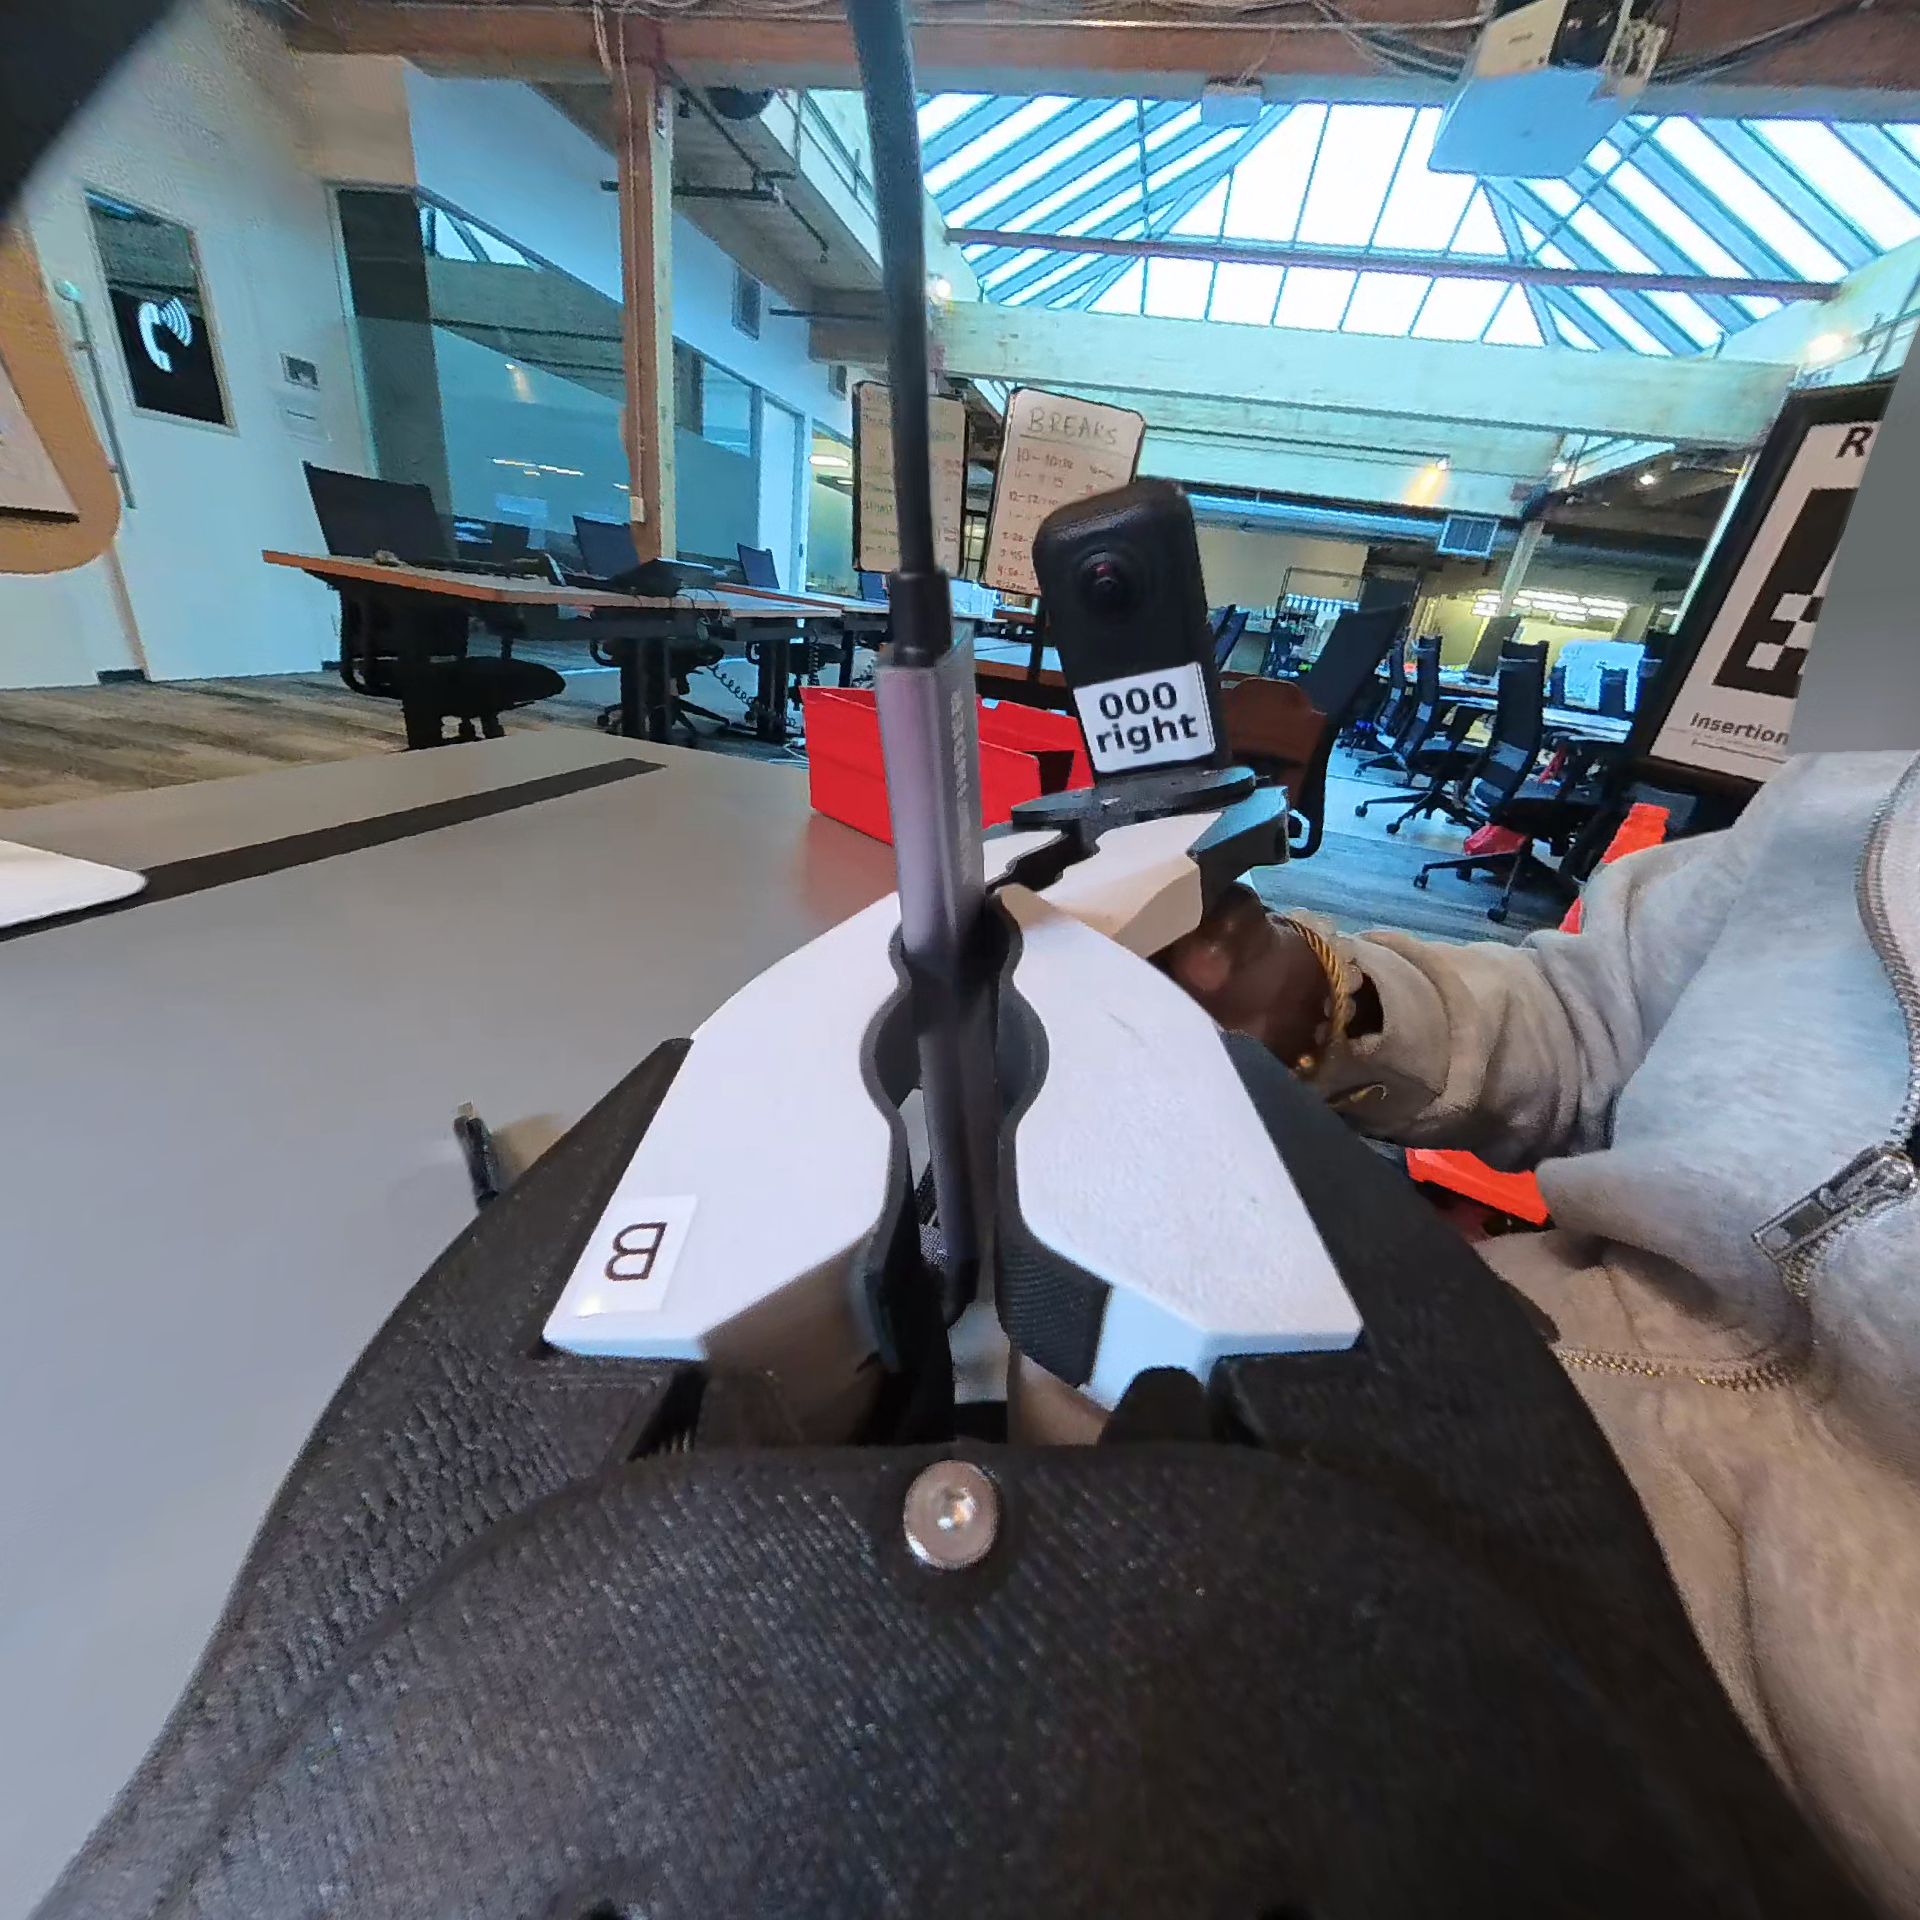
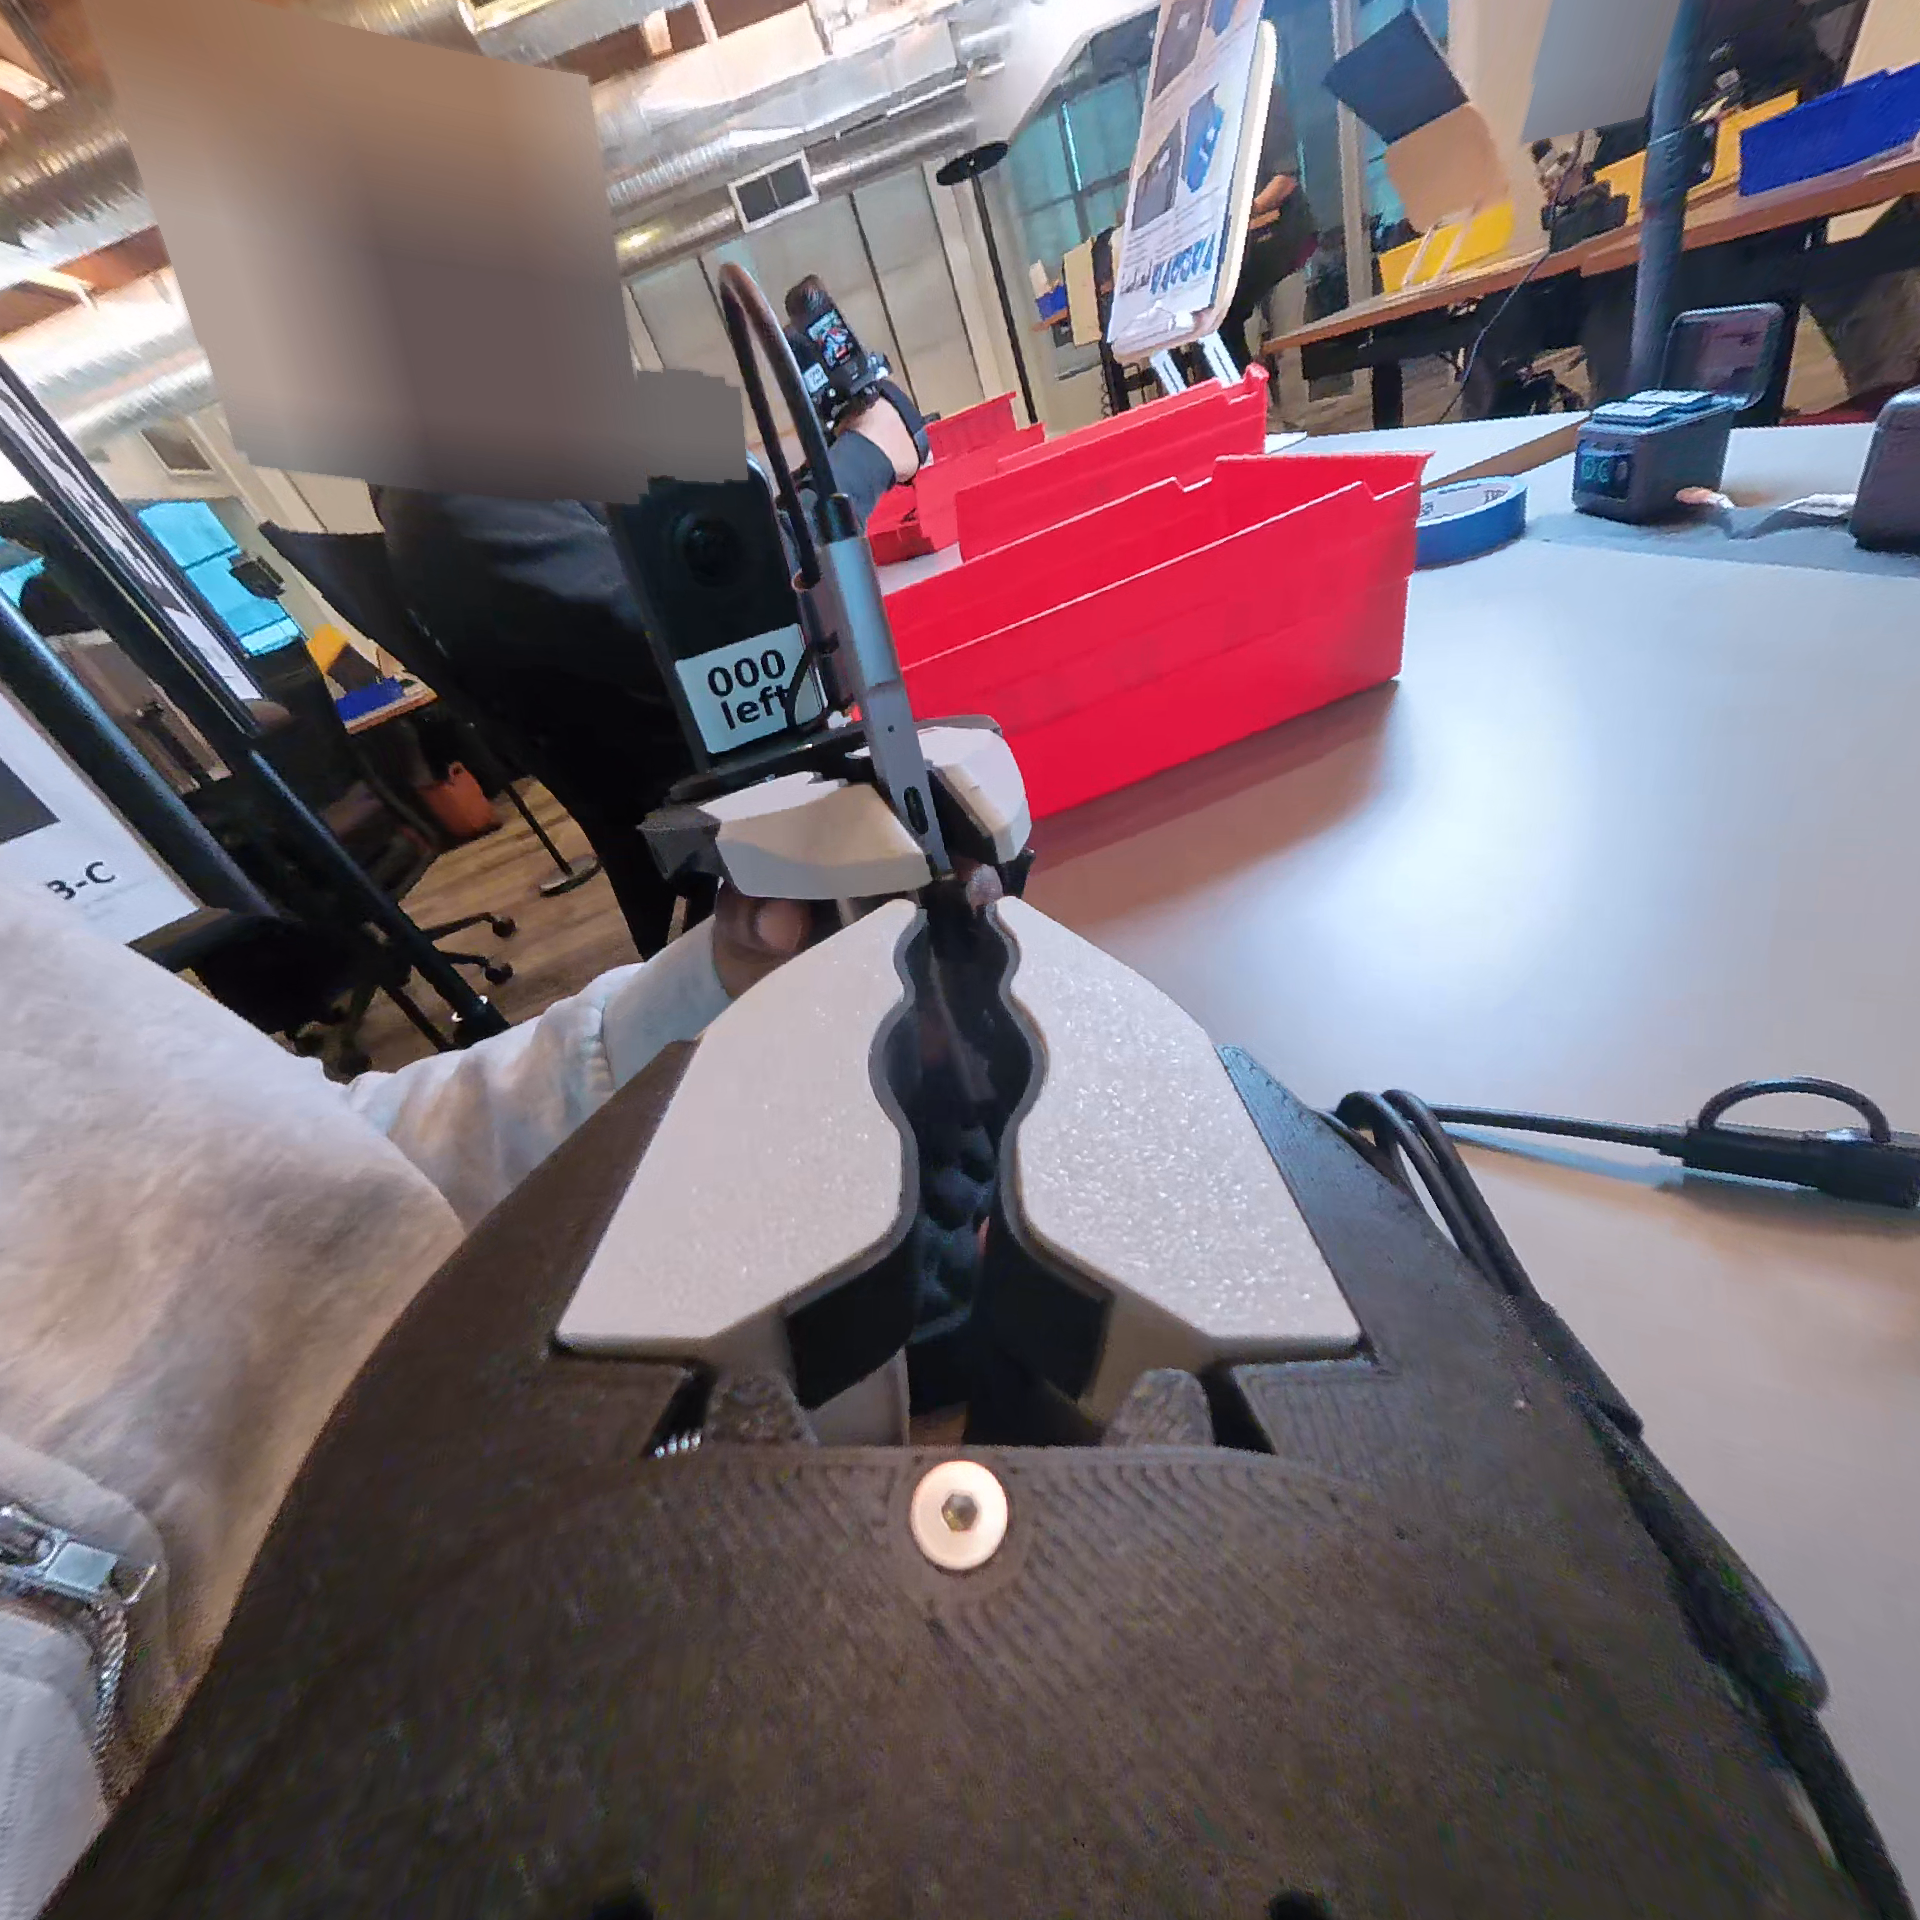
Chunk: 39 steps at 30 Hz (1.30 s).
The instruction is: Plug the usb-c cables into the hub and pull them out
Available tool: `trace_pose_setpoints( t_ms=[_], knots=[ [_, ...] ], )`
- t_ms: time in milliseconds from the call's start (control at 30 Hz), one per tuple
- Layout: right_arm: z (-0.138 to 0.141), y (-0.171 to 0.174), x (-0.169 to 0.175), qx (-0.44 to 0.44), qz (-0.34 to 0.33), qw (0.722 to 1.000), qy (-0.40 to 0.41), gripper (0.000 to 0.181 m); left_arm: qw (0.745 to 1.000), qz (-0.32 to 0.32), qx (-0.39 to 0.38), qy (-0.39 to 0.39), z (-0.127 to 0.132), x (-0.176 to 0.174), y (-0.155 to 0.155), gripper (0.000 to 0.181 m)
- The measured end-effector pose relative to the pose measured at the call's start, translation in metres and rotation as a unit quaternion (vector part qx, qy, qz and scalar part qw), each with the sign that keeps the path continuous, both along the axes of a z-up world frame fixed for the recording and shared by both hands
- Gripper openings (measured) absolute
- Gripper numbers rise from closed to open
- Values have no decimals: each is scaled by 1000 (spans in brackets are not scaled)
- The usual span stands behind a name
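Left gripper (image 1: pixel 940 997): white fingers clamped on a slim grey metal hub (image 1: pixel 935 862), held upright above the grey table (image 1: pixel 416 935), its own black cord (image 1: pixel 894 312) rising from the top. Right gripper (image 2: pixel 951 935): jaws nearly closed on a black usb-c cable (image 2: pixel 961 1039), plug tip touching the hub's lower end; seated or not, cannot tell. Another black cable (image 2: pixel 1766 1143) lying on the table at right, near the red plastic bins (image 2: pixel 1195 644). Probably light and rigid, that hub, smooth enough to slip; best gripped across its flat sides. Cable limp, so best pinched at the stiff plug shell, pushed straight.
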State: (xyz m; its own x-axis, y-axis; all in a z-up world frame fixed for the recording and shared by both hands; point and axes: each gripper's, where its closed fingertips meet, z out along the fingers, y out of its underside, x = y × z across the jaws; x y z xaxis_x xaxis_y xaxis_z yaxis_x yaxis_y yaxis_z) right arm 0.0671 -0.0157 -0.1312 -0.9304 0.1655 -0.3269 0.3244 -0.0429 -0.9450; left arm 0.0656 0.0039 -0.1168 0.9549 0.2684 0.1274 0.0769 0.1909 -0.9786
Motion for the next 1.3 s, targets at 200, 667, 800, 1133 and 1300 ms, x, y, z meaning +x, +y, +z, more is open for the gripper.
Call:
trace_pose_setpoints(
  t_ms=[200,667,800,1133,1300],
  knots=[
    [0,1,-2,41,-39,993,104,7,1000,0,9,-5,1,-1,-3,10],
    [5,-1,-10,14,-85,988,125,8,996,89,24,-10,4,-20,-11,32],
    [5,-7,-14,47,-143,971,185,8,987,159,15,20,6,-30,-19,39],
    [2,-9,-14,89,-195,945,247,8,953,279,-50,104,8,-37,-18,22],
    [3,-12,-15,96,-217,936,261,8,942,309,-59,117,11,-40,-23,22]
  ],
)
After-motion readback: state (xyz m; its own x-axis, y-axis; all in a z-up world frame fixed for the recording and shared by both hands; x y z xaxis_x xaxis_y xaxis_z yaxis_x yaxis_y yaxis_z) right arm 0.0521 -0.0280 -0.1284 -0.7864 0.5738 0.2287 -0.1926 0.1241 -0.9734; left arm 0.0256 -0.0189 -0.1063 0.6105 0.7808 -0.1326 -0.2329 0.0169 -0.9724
